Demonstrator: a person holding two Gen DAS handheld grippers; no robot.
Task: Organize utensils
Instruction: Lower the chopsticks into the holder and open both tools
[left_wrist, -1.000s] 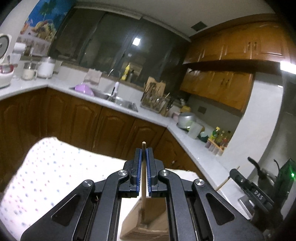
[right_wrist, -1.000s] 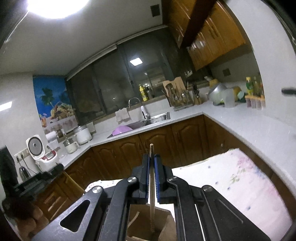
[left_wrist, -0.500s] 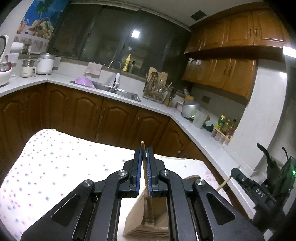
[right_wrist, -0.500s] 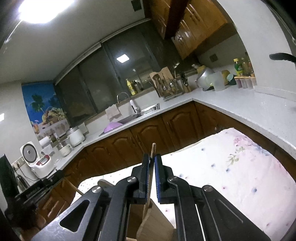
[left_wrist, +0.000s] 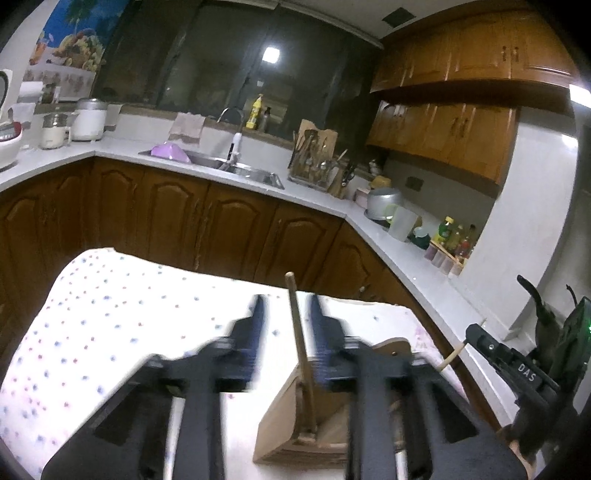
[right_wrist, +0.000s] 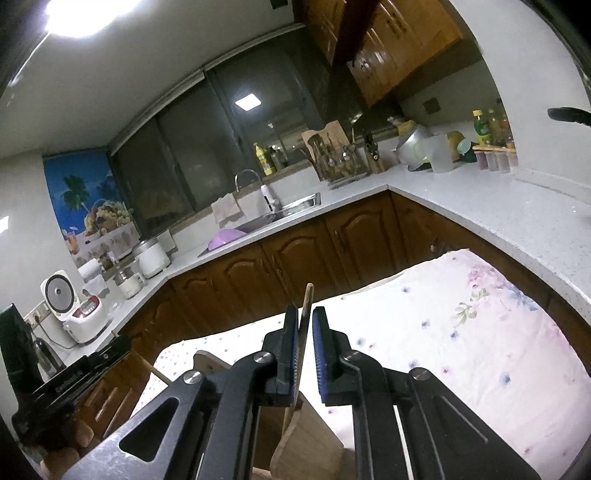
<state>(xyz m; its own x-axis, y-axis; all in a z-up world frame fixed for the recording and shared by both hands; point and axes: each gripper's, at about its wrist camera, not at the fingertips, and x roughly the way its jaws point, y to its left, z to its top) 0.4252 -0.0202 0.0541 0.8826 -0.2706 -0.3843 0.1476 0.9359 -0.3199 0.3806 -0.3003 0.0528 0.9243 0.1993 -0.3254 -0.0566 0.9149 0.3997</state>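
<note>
A wooden utensil holder (left_wrist: 314, 417) stands on the table below both grippers; it also shows in the right wrist view (right_wrist: 306, 439). My left gripper (left_wrist: 286, 314) is open, its jaws blurred and spread apart; a wooden stick utensil (left_wrist: 299, 343) stands free between them with its lower end in the holder. My right gripper (right_wrist: 304, 328) is open a little; a wooden spatula handle (right_wrist: 306, 306) leans against its left pad, the blade down in the holder. The right gripper's body (left_wrist: 517, 369) shows at the right of the left wrist view.
The table wears a white dotted and floral cloth (left_wrist: 110, 332), which also shows in the right wrist view (right_wrist: 461, 332). Brown cabinets and a white counter with sink (left_wrist: 229, 166), utensil rack (left_wrist: 314, 162) and rice cooker (right_wrist: 70, 306) run behind.
Both grippers have opened: the left jaws spread wide off the stick, the right jaws parted slightly from the spatula handle. Both utensils now rest in the holder.
</note>
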